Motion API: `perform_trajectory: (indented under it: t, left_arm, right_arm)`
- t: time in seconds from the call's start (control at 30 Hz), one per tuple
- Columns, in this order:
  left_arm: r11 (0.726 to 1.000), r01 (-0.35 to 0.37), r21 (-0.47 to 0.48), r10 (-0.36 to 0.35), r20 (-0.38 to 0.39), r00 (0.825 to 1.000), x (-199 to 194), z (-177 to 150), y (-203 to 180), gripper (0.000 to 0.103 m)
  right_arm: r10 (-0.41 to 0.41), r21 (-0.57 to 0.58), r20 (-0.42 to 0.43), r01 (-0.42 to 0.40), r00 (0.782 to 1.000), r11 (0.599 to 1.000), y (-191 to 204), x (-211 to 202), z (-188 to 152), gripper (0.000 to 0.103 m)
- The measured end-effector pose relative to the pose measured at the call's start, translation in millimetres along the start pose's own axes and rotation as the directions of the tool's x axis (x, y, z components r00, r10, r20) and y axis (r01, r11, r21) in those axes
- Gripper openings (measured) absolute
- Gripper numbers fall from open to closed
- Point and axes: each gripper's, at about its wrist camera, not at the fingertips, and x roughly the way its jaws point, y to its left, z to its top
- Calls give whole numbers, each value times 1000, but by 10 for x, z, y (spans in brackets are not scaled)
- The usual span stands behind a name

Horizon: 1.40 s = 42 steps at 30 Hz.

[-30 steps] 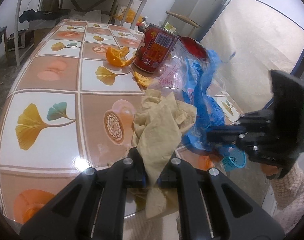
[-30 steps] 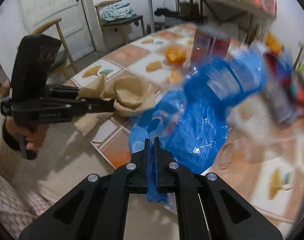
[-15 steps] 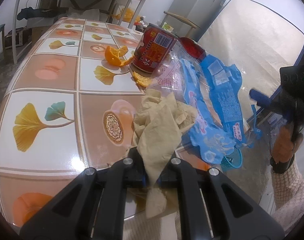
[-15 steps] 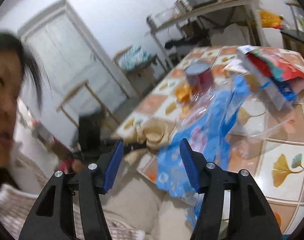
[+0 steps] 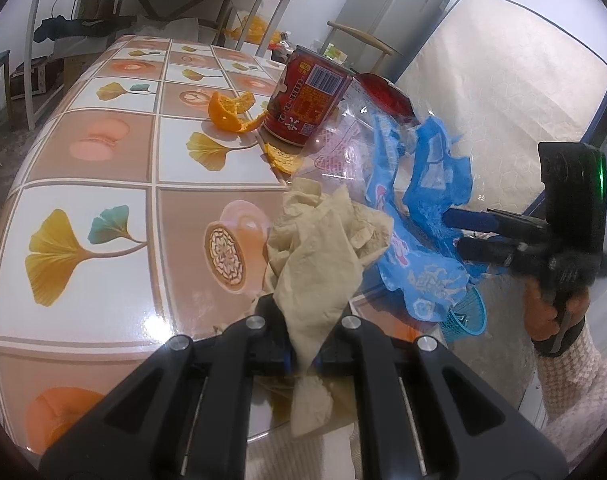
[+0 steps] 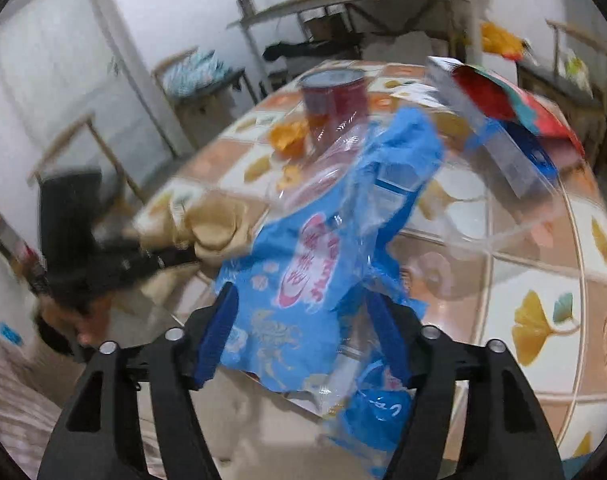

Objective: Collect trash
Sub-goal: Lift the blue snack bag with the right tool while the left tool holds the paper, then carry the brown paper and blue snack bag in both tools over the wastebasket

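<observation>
The tiled table (image 5: 83, 152) is holding trash; the blue wrapper (image 6: 303, 280) is hanging off its edge at six o'clock, sitting between the right gripper (image 6: 299, 330)'s spread jaws. The left gripper (image 5: 303, 354) is pinching the tan napkin (image 5: 323, 248). Squeezing slowly should be working best, since the wrapper looks slippery.

The left gripper (image 5: 303, 354) is clamped closed; the right gripper (image 6: 303, 320) gapes wide.

Soft indoor light, glare on the glossy table (image 5: 151, 322); right wrist view motion-blurred, fisheye edges bent.
</observation>
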Motion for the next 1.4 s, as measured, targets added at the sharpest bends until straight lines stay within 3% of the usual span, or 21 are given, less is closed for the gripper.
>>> perform_trajectory:
  t: [0.17, 0.3, 0.5, 0.6, 0.77, 1.1, 1.4]
  left_arm:
    - [1000, 1, 1, -1, 2, 1000, 1, 2, -1, 6]
    - [1000, 4, 1, -4, 2, 1000, 4, 1, 0, 6]
    - [1000, 5, 3, -5, 1, 1000, 9, 0, -6, 6]
    - [1000, 4, 3, -4, 2, 1000, 7, 1, -2, 6]
    - [1000, -3, 5, 3, 7, 1000, 16, -5, -17, 6]
    - [999, -38, 25, 37, 35, 999, -10, -31, -86, 6]
    - [997, -26, 77, 18, 106, 994, -237, 55, -340, 6]
  right_arm:
    - [-95, 1, -33, 95, 995, 995, -38, 152, 36, 67]
    - [-125, -6, -69, 125, 990, 992, -50, 253, -2, 72]
    - [-188, -19, -57, 187, 980, 982, -9, 318, -26, 72]
    - [-206, 7, -51, 207, 977, 978, -45, 293, -24, 54]
    - [-218, 72, -48, 221, 975, 973, -162, 250, -31, 8]
    - [-211, 90, 74, 204, 975, 975, -90, -22, -118, 4]
    - [-223, 128, 207, 200, 953, 971, -162, -506, -161, 4]
